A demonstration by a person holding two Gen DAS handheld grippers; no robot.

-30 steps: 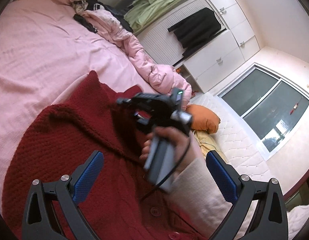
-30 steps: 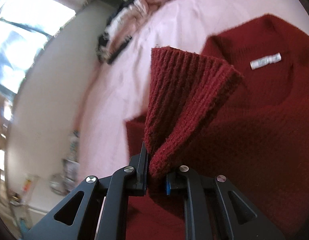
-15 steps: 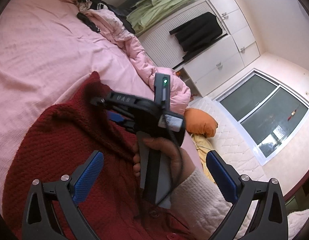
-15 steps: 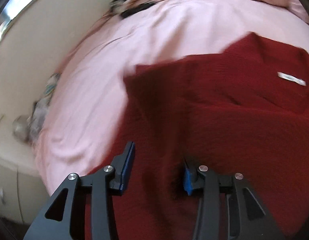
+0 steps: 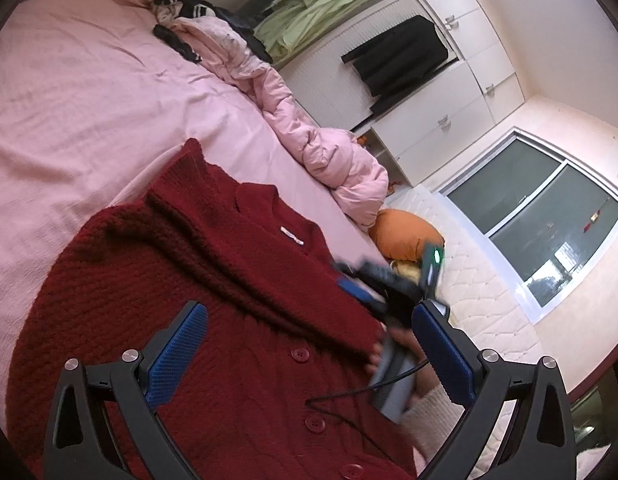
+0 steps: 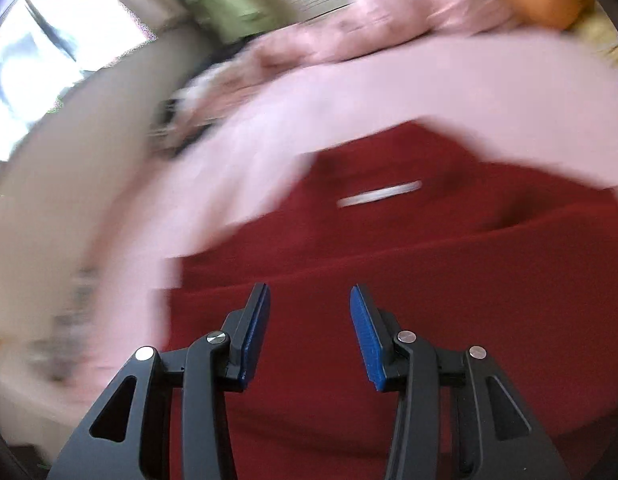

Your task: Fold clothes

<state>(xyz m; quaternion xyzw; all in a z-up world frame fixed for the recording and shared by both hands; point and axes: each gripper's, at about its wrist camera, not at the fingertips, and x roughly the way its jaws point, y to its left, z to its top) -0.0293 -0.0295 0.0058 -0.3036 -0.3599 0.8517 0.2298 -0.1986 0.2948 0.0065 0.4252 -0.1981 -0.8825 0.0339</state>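
The red knitted cardigan [image 5: 213, 320] lies spread on the pink bed [image 5: 81, 92], near the cameras, with its buttons [image 5: 299, 355] facing up and a white label [image 5: 292, 236] at the collar. One part of the knit is folded across the front.

The left hand-held gripper [image 5: 309, 344] is released, its blue pads wide apart above the cardigan and holding nothing. The right hand-held gripper [image 6: 309, 324] is also released, with its jaws apart over the red knit; in the left view it appears at the right edge of the cardigan [image 5: 373, 288], held by a hand [image 5: 405, 344] in a cream sleeve.

At the far right, the open wardrobe [image 5: 441, 120] holds green clothes [image 5: 313, 12], and a black garment [image 5: 401, 56] hangs on its front. A pink duvet [image 5: 329, 148] lies bunched along the far edge of the bed, and an orange pillow [image 5: 405, 236] is just beside it.

The right view is strongly blurred, so only the label [image 6: 379, 194] and the colours are clear there. The near hem of the cardigan is cut off in both views.
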